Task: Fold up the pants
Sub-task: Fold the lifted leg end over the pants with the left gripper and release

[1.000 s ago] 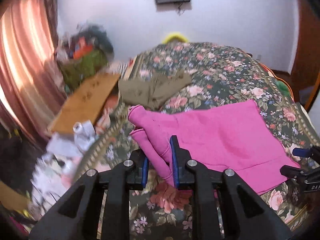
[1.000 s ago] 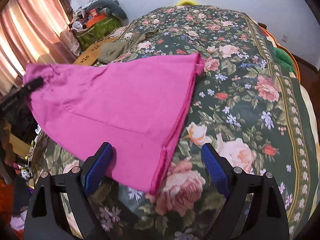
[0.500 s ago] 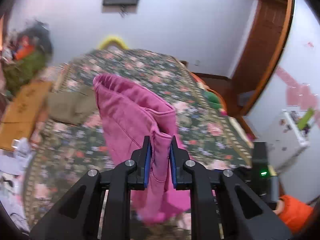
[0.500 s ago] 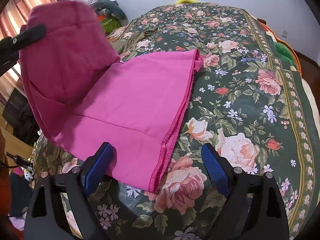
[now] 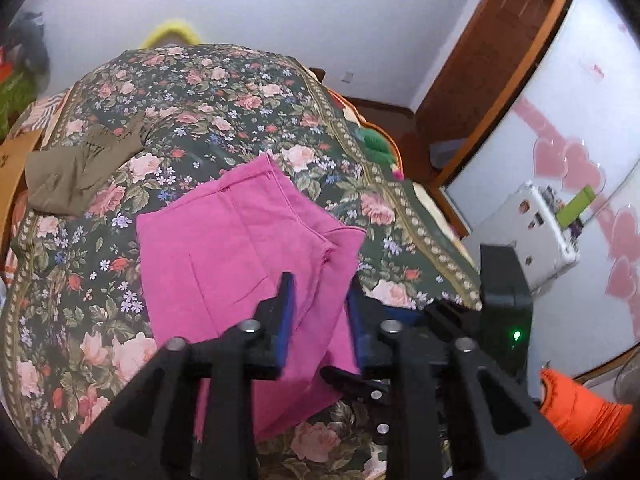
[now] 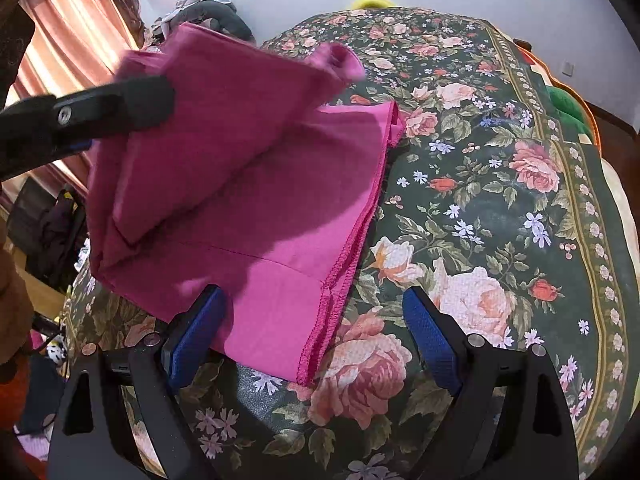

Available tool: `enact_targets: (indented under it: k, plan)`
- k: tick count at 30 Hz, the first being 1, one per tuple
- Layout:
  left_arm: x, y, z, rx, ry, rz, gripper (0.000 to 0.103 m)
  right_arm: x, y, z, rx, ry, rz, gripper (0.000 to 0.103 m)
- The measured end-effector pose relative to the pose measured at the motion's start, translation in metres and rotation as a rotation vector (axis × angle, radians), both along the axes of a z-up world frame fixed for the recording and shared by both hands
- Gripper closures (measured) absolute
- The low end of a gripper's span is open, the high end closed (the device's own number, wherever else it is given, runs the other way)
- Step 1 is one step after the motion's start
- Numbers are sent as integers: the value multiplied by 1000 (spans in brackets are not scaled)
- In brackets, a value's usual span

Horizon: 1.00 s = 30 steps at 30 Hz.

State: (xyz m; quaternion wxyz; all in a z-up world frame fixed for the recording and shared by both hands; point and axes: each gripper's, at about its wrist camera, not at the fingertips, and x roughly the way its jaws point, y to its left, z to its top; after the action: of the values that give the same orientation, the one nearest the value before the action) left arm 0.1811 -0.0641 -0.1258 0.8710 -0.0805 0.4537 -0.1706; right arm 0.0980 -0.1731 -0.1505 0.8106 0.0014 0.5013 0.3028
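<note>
Pink pants lie on the floral bedspread, one end doubled over the rest. My left gripper is over that folded end. Its jaws are opening: pink cloth shows in the gap, and the blue pads stand clear of it. From the right wrist, the folded flap still hovers, blurred, above the lower layer, beside a left finger. My right gripper is open wide and low over the bed. The stitched hem lies between its fingers, untouched.
An olive garment lies on the bed's far left, next to cardboard. A green item sits at the bed's right edge. A white box and orange cloth are to the right. Curtains and piled clothes stand at the left.
My left gripper swung the gripped end of the pink pants up and across over the rest, and its jaws have parted. The right gripper has not moved.
</note>
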Motion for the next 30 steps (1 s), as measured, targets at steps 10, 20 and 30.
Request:
enact_targets:
  k: [10,20,30]
  plan:
    - [5,25,8,69,-54,67,32,1,-1,1,-2,-3,-7,15]
    - [84,91,-11,212,7,200,27,0,-12,10,-27,-50,-40,14]
    - [171,105,-86,277,216,236,27,7,-36,9,-49,-42,-124,14]
